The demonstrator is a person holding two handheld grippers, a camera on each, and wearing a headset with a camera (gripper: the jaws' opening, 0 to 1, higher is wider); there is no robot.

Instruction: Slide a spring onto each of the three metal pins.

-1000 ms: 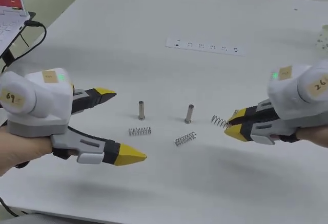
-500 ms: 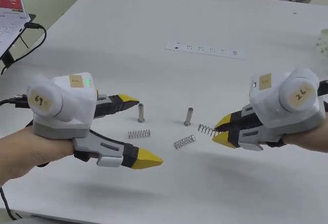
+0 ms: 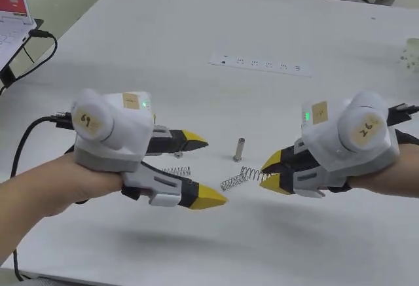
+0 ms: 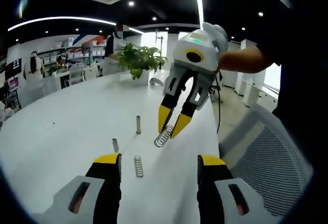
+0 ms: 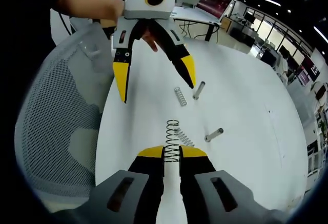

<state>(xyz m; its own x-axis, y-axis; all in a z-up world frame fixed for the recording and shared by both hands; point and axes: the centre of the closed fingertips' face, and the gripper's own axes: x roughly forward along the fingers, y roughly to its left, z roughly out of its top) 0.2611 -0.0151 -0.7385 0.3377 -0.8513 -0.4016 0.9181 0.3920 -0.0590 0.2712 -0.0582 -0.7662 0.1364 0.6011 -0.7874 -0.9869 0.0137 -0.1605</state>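
Note:
My right gripper (image 3: 268, 173) is shut on one end of a spring (image 3: 253, 173), which sticks out leftward just in front of an upright metal pin (image 3: 239, 148). In the right gripper view the held spring (image 5: 172, 141) rises from between the closed jaws. A loose spring (image 3: 230, 182) lies under it, and another spring (image 3: 177, 171) lies by the second pin (image 3: 178, 155), half hidden behind my left gripper (image 3: 208, 170). That gripper is open and empty, and its view shows the right gripper (image 4: 173, 124), both pins (image 4: 138, 124) and a loose spring (image 4: 137, 165).
A white power strip (image 3: 260, 64) lies further back on the white table (image 3: 314, 247). A laptop (image 3: 12, 4) and its black cable (image 3: 39, 44) are at the far left. A mesh chair (image 4: 266, 152) stands at the table's near edge.
Both grippers have moved in toward the middle. The right one has carried its spring left, from beside the right pin to in front of it. The left one now covers the left pin.

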